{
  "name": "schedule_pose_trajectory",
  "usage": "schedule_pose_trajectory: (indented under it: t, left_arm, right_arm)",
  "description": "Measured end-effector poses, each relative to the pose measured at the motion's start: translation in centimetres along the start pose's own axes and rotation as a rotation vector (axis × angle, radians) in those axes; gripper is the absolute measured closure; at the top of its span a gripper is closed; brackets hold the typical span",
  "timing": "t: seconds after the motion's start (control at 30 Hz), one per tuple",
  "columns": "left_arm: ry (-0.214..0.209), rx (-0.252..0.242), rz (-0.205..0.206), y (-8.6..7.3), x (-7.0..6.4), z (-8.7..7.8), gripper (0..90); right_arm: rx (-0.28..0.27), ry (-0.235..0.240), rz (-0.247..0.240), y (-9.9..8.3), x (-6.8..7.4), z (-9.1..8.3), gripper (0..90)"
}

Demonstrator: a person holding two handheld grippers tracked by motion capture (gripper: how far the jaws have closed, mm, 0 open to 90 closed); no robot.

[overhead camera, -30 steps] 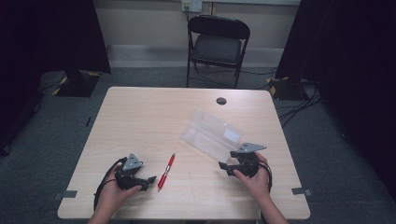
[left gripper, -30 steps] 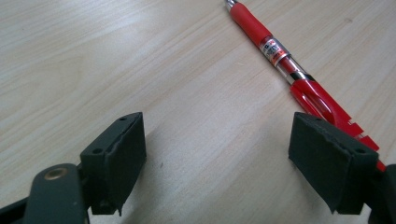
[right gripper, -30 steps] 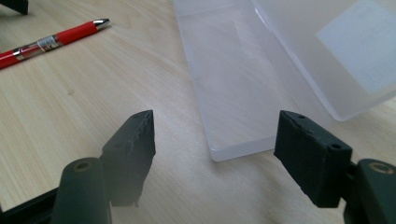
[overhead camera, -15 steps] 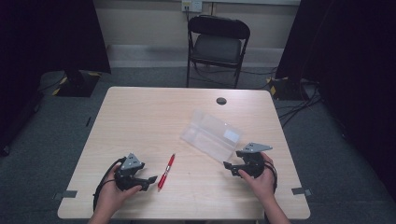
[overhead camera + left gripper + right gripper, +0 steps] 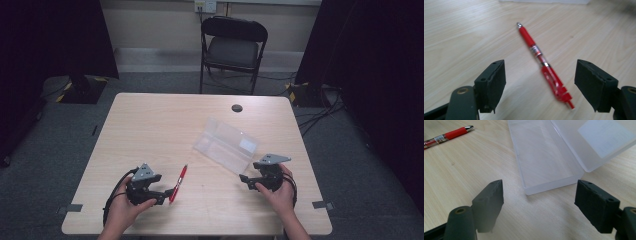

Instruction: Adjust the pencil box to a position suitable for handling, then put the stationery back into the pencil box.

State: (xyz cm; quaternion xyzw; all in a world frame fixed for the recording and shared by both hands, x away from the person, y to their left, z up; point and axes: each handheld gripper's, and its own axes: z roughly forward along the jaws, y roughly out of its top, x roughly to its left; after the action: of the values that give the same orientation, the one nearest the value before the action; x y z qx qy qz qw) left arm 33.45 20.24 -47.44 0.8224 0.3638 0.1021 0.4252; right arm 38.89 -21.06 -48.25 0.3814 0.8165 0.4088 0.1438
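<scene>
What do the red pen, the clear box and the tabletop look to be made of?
Red pen: glossy plastic body, shiny tip that looks like metal. Clear box: frosted translucent plastic; the wood grain shows through it. Tabletop: pale wood-grain surface, matte, possibly laminate.

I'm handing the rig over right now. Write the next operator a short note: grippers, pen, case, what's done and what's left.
Left gripper: open, low over the table, jaws either side of the red pen, not closed on it.
Right gripper: open, holding nothing, at the near end of the clear case.
Pen lies flat on the table, left of the case. Case is open, lid folded back, nothing inside.
Done: case open.
Left, likely: grasp the pen and place it in the case.
</scene>
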Motion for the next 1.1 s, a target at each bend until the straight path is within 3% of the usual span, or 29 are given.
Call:
schedule_pose_trajectory:
  t: [0.4, 0.77, 1.0, 1.1]
  left_arm:
    - [-0.041, 0.014, -0.016, 0.5, -1.6, 1.1, 30.2]
    - [-0.011, 0.077, 0.014, 0.2, -1.9, 2.4, 36.0]
    - [0.015, 0.124, 0.038, 0.0, -1.9, 2.8, 43.8]
    - [0.034, 0.137, 0.073, 0.1, -1.9, 2.7, 51.0]
  right_arm:
    - [-0.002, 0.009, -0.006, 0.1, 0.3, 0.1, 22.4]
    - [-0.007, 0.014, -0.012, 0.2, 0.4, 0.1, 22.4]
    - [-0.013, 0.013, -0.011, 0.2, 0.3, -0.1, 22.5]
    - [-0.015, 0.013, -0.013, 0.2, 0.3, -0.1, 22.6]
